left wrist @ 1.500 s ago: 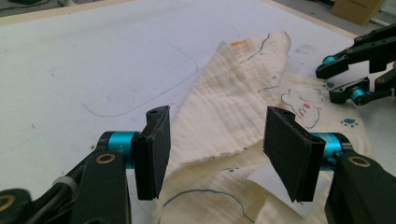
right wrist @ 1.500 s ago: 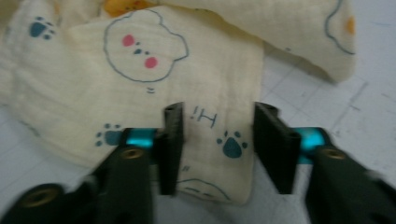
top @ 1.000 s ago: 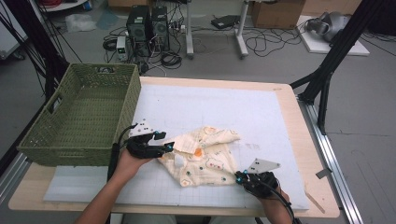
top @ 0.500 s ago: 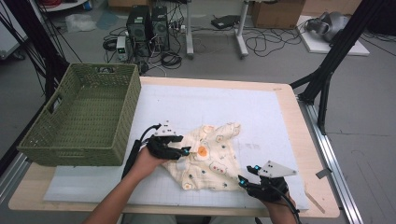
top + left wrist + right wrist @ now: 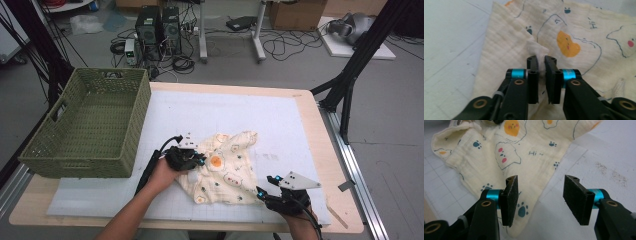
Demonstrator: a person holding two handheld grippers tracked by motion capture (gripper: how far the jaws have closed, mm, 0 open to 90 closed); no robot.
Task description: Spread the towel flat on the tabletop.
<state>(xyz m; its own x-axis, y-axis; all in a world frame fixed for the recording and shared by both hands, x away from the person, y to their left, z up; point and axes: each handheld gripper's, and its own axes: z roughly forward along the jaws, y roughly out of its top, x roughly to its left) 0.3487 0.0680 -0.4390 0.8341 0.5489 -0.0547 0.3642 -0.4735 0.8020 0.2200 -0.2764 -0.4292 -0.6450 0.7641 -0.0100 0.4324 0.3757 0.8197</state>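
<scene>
Between the closed fingers of the left gripper (image 5: 541, 61) sits a cloth (image 5: 579, 37) fold, so lift slowly while the right gripper (image 5: 540, 185), open, takes the near corner.

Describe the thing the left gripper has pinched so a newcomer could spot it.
On the white mat, right of the green basket, lies a crumpled cream cloth. It is the one soft thing there, printed with fried eggs and blue paw prints.

the green basket (image 5: 87, 127) walls off my table's (image 5: 320, 220) left edge; the cloth (image 5: 227, 167) lies near the front middle, and bare mat (image 5: 250, 112) lies open toward the far and right edges.
</scene>
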